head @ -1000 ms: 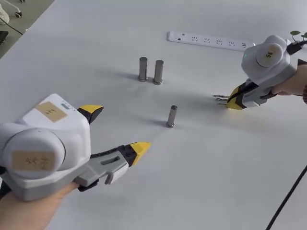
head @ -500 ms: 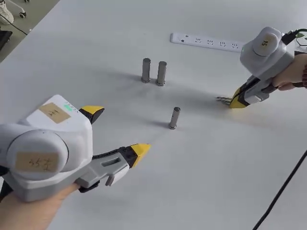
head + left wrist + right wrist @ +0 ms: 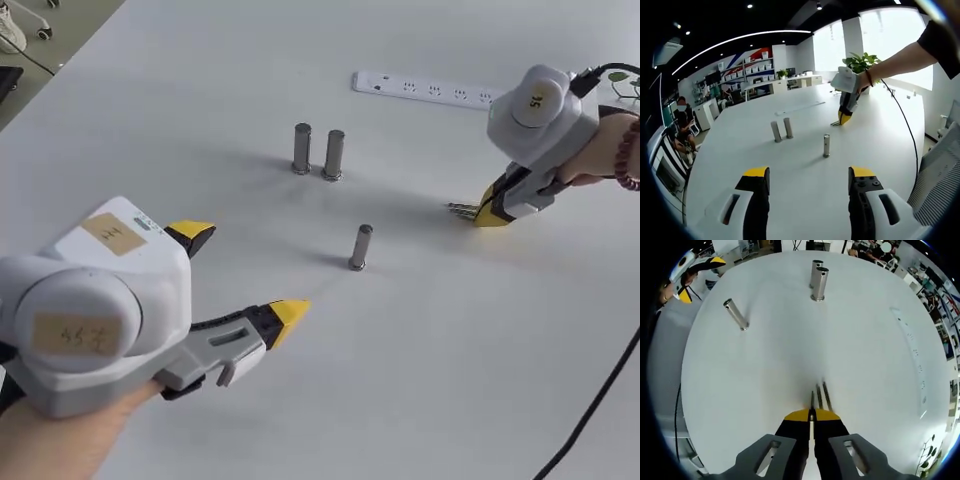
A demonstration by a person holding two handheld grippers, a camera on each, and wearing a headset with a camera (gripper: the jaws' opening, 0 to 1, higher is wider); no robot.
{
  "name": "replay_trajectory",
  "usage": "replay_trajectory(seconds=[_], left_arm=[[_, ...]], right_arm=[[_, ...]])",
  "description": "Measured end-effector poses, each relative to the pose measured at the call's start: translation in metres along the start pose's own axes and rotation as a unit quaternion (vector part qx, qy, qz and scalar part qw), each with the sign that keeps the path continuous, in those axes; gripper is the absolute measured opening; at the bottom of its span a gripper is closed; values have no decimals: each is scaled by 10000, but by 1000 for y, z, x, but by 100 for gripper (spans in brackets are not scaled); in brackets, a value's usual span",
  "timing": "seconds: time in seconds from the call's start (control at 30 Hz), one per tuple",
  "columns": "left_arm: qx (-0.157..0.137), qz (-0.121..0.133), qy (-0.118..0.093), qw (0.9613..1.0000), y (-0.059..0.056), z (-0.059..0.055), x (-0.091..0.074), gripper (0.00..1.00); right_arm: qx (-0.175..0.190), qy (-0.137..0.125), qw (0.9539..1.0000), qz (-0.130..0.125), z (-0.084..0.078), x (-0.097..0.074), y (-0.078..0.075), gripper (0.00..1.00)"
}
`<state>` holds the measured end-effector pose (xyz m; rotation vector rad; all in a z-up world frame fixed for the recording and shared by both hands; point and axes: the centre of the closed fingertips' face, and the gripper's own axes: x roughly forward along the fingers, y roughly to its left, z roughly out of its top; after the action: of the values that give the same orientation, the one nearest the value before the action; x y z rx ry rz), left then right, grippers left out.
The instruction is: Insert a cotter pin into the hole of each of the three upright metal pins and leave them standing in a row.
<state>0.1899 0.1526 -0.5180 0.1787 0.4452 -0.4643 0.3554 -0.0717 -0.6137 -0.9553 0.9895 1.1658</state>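
Three upright metal pins stand on the white table: two side by side (image 3: 301,148) (image 3: 332,154) and one alone nearer me (image 3: 359,246). The pair (image 3: 818,279) and the single pin (image 3: 735,314) also show in the right gripper view. Three thin cotter pins (image 3: 462,210) (image 3: 821,391) lie flat on the table to the right. My right gripper (image 3: 488,214) (image 3: 811,415) rests tip-down at their near ends, jaws shut, with one cotter pin running into the seam. My left gripper (image 3: 240,272) (image 3: 808,175) hovers open at the lower left, holding nothing, facing the single pin (image 3: 826,145).
A white power strip (image 3: 425,88) lies at the far edge behind the pins. A black cable (image 3: 595,400) crosses the table's right front corner. A potted plant (image 3: 860,62) stands beyond the right gripper. A person sits in the background (image 3: 682,120).
The right gripper's body has tipped up and swung slightly left over its tips, which stay at the cotter pins. The left gripper and the upright pins have not moved.
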Motion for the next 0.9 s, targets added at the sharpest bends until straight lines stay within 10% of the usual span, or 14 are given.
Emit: replay_trajectory(seconds=[0.9], left_arm=[[117, -513, 163, 9985, -22, 2, 5, 52]], right_arm=[[-906, -1180, 9874, -536, 52, -47, 84, 0]])
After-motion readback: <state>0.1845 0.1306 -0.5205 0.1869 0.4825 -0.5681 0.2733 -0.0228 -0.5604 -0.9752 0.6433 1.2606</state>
